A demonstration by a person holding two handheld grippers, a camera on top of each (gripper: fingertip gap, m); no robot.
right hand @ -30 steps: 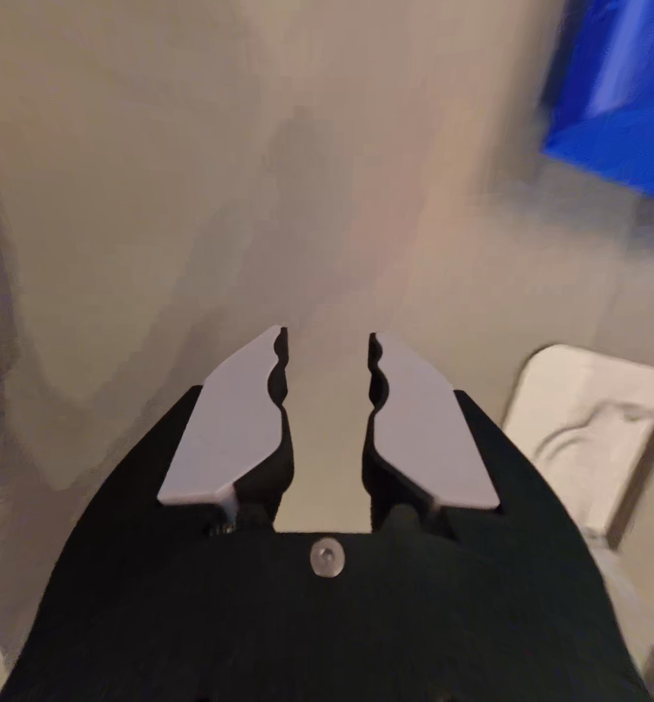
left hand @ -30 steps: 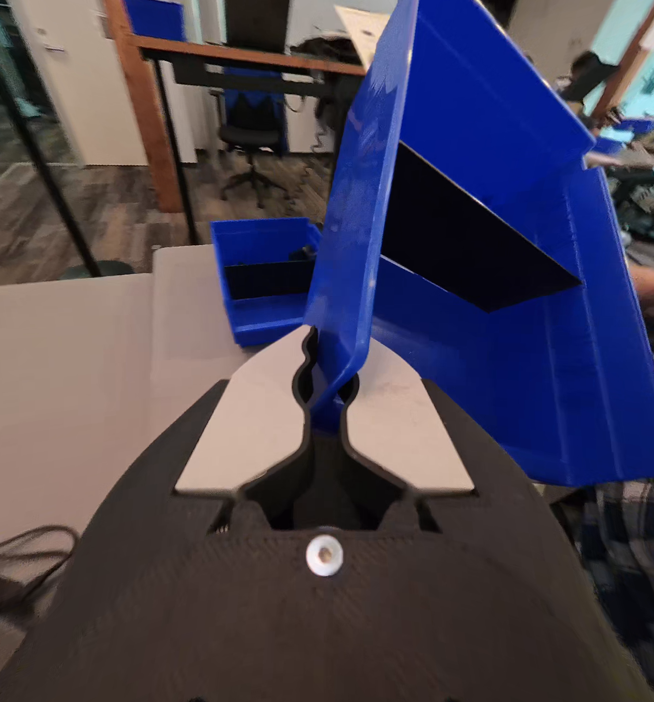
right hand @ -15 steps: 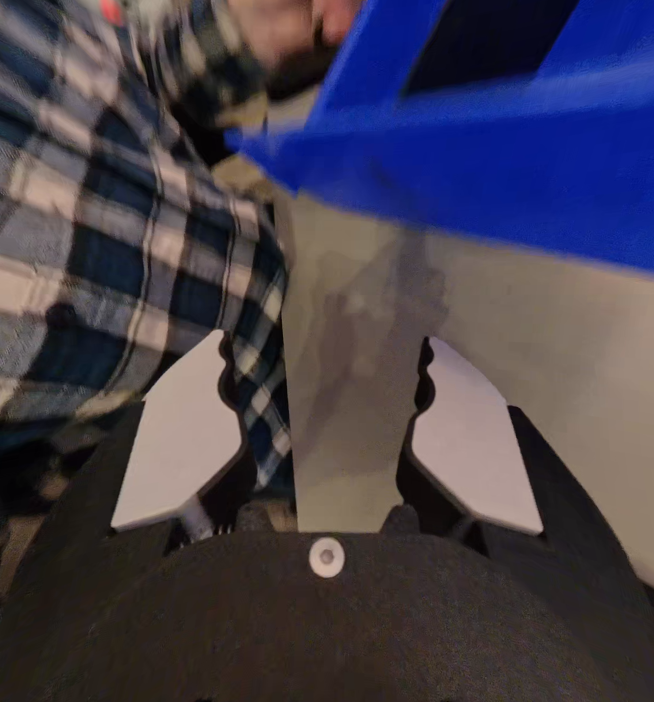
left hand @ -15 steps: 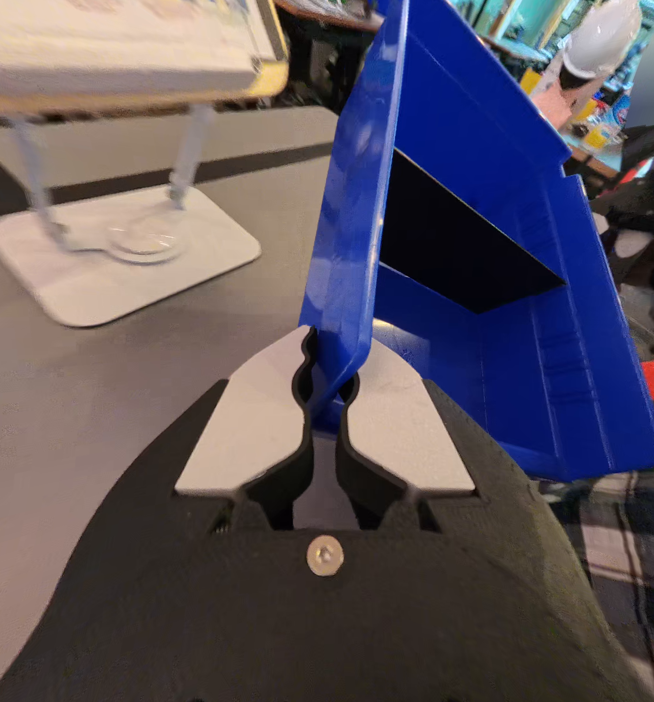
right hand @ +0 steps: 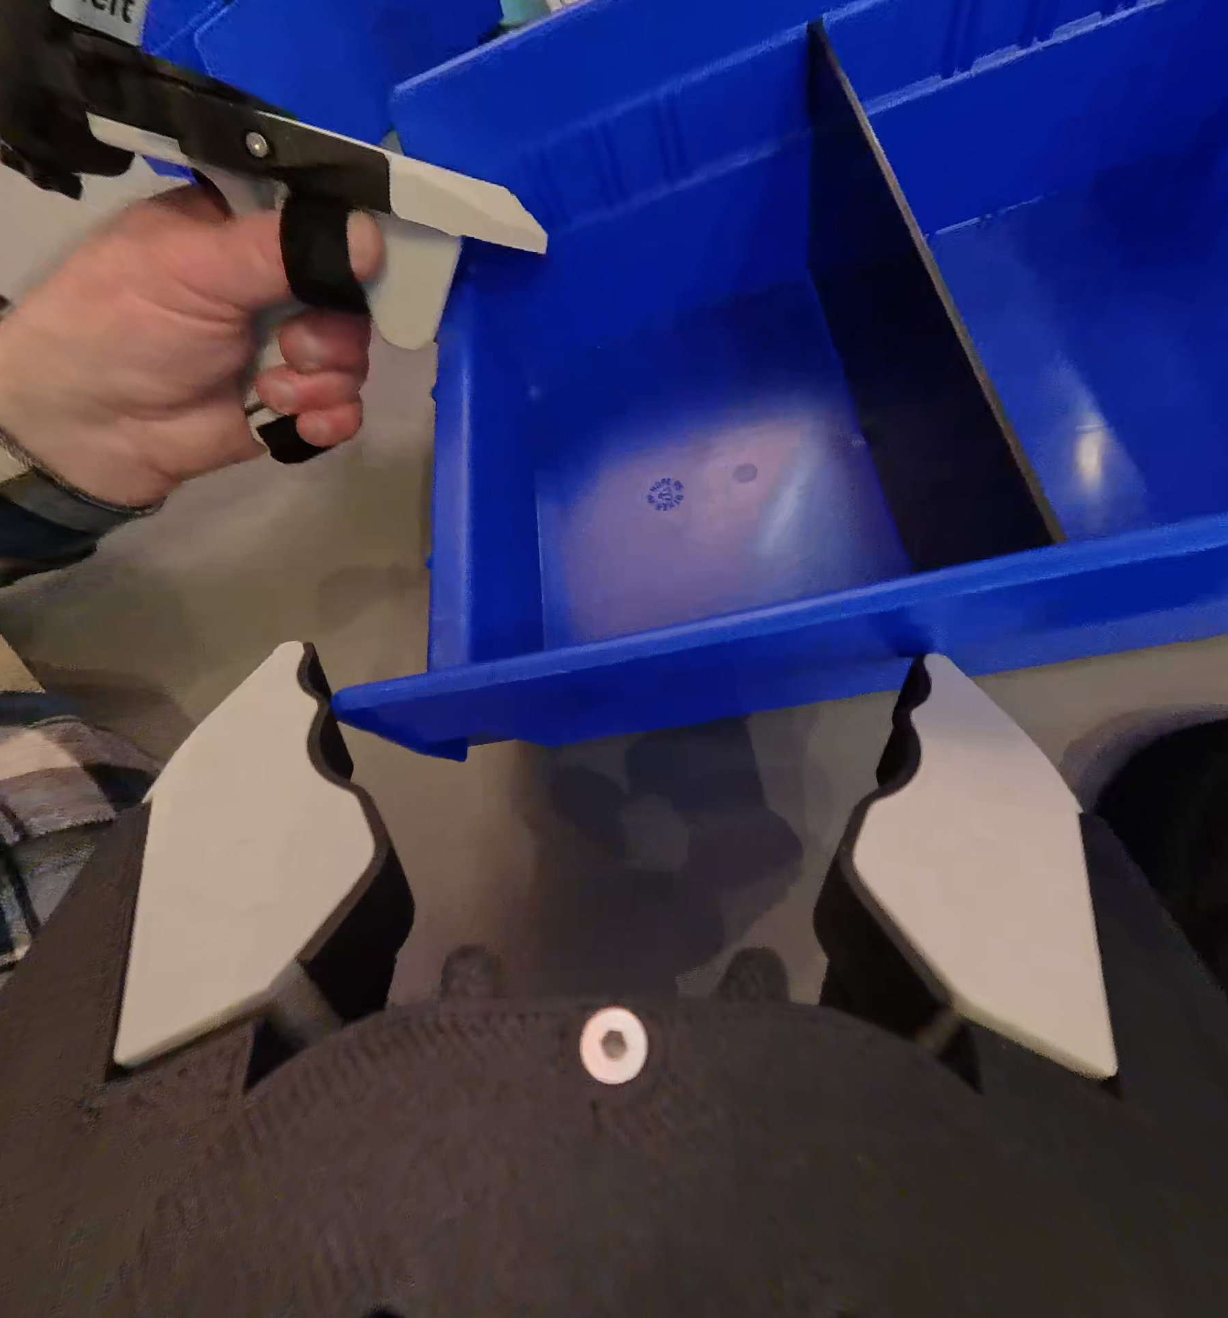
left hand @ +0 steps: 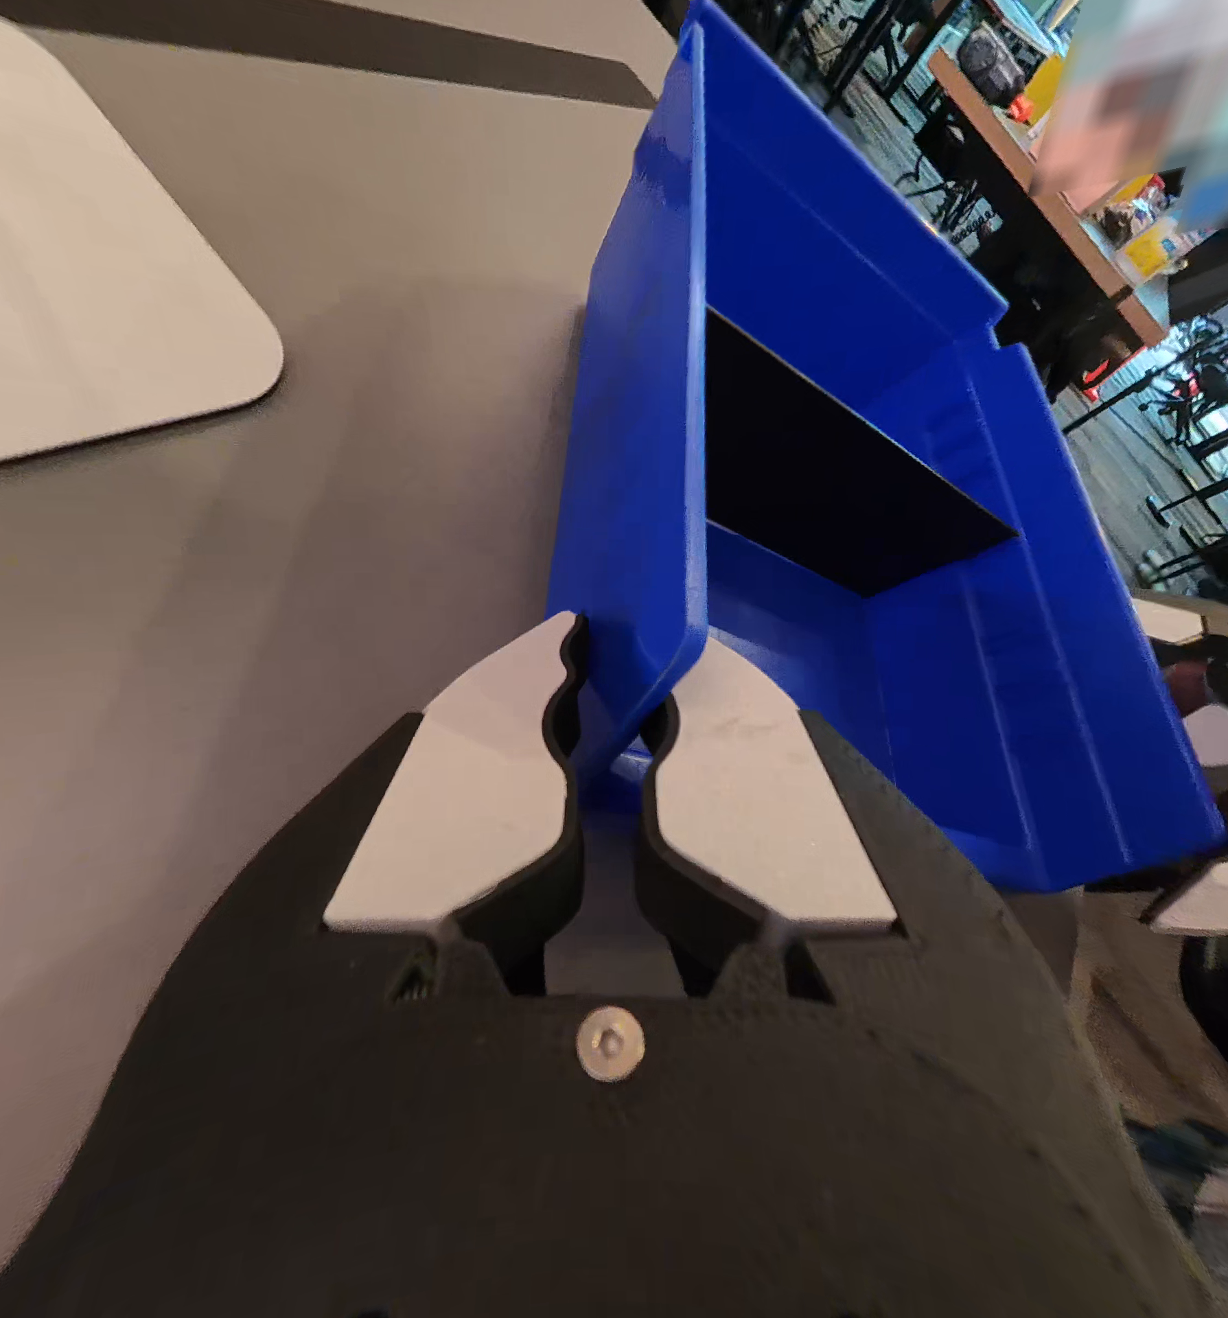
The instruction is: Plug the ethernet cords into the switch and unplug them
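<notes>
Clamping the end wall of a blue bin (left hand: pixel 846 442), the left gripper (left hand: pixel 621 685) has both pads pressed on the plastic. Only the right wrist view shows the hand (right hand: pixel 147 356) holding that gripper and the bin's bare floor beside a black divider (right hand: pixel 917 371). Spread wide, the right gripper (right hand: pixel 614 685) holds nothing; the bin's rim lies between its fingertips. Neither cords nor switch appear in either view. Only the left wrist view shows a white pad (left hand: pixel 97 285) on the grey table (left hand: pixel 347 499).

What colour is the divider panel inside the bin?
Black, against the blue bin; the divider shows best in the right wrist view.
</notes>
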